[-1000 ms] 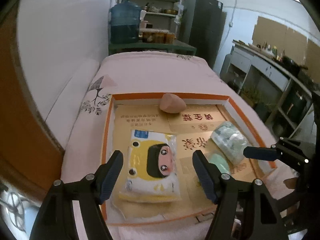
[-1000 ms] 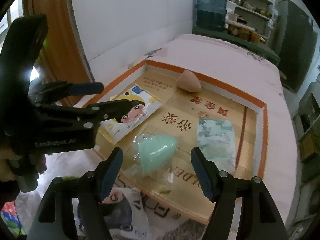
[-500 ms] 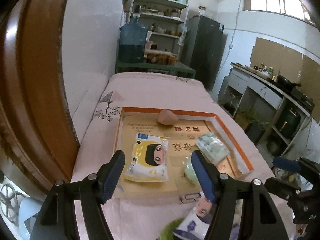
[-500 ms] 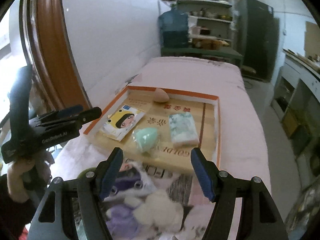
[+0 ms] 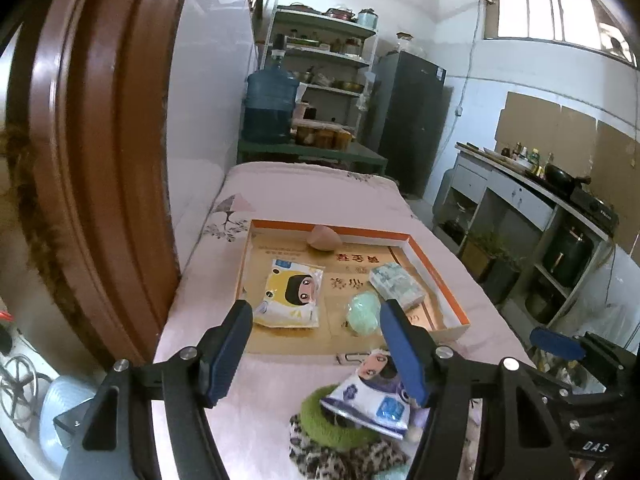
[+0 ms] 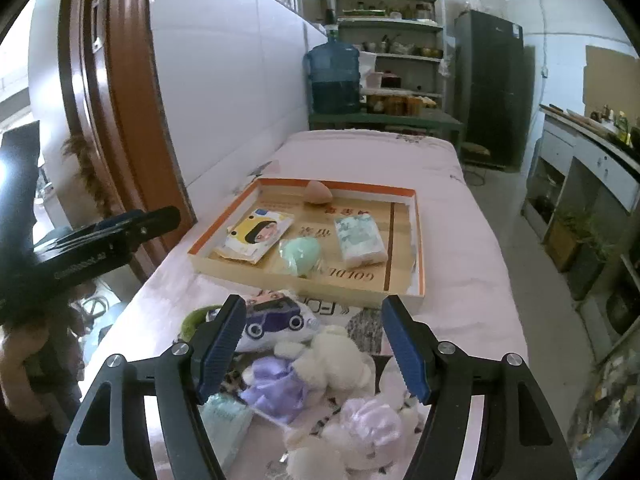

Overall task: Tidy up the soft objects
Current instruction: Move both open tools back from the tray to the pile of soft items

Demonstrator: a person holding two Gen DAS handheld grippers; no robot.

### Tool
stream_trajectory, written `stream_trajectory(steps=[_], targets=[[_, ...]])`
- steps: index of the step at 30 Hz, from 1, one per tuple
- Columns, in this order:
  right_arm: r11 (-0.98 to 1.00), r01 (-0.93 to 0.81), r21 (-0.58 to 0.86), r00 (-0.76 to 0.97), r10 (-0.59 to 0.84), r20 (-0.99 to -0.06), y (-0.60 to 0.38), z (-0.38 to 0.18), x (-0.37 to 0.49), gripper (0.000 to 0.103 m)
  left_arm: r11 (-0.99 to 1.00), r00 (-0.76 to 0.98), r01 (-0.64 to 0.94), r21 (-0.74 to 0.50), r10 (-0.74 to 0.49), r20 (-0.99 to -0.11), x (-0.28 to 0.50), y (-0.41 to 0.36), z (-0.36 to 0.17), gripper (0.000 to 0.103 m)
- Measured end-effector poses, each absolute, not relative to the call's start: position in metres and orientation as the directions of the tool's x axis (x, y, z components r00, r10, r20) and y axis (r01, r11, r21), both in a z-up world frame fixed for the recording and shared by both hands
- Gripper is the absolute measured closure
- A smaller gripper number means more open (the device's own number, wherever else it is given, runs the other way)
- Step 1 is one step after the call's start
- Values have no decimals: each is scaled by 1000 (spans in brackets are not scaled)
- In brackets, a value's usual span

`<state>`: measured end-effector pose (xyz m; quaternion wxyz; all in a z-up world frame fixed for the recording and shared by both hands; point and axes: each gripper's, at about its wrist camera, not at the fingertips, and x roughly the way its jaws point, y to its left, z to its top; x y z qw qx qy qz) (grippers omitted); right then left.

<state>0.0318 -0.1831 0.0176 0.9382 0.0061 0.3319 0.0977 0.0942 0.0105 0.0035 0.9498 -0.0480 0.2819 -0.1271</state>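
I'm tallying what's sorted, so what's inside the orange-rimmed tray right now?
Inside the tray: a yellow cartoon pack, a mint sponge, a patterned tissue pack and a peach sponge. Anything beneath them is hidden.

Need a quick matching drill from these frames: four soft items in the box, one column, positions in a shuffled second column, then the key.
Items:
1. yellow cartoon pack
2. mint green sponge
3. peach sponge
4. pale green tissue pack

Places in the box, right wrist view:
A. against the far wall
B. right side
C. left side
D. near middle, between the two packs

Pairs: 1-C, 2-D, 3-A, 4-B
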Motion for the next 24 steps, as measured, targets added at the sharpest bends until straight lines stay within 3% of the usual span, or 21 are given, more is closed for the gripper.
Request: stream_trajectory(steps=[24], targets=[[990,-118,73,783,138,-607,-185,8,-17,31,973,835,190,-128,-229,-501,34,8,13,39]])
